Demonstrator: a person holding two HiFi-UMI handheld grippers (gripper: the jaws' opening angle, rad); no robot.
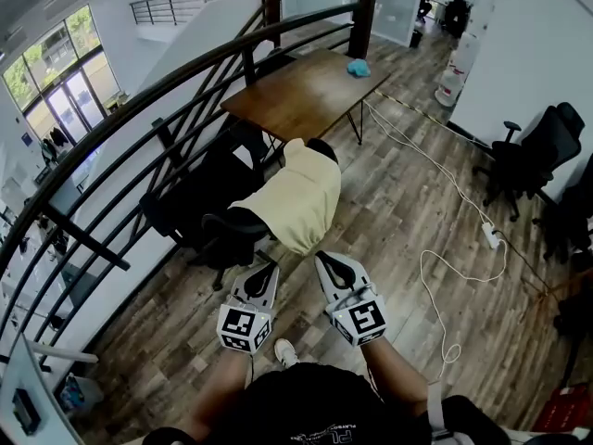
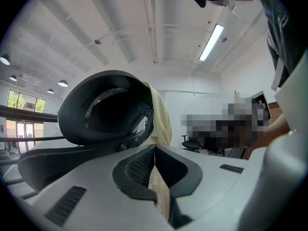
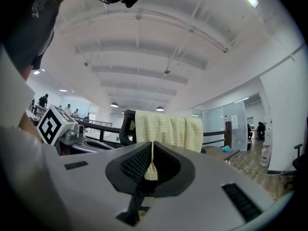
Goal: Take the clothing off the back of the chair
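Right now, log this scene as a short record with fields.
clothing: pale yellow, draped over the back of the black chair
left gripper: jaws together, short of the clothing
right gripper: jaws together, short of the clothing
table: wooden, beyond the chair, a blue object on it
task state: clothing not yet taken off

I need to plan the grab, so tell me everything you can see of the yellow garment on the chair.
The yellow garment is pale, finely checked, soft-looking cloth. It lies draped over the backrest top of the black office chair and hangs down the side facing the person. Only the chair touches it; the left gripper and right gripper, both shut, are short of it.
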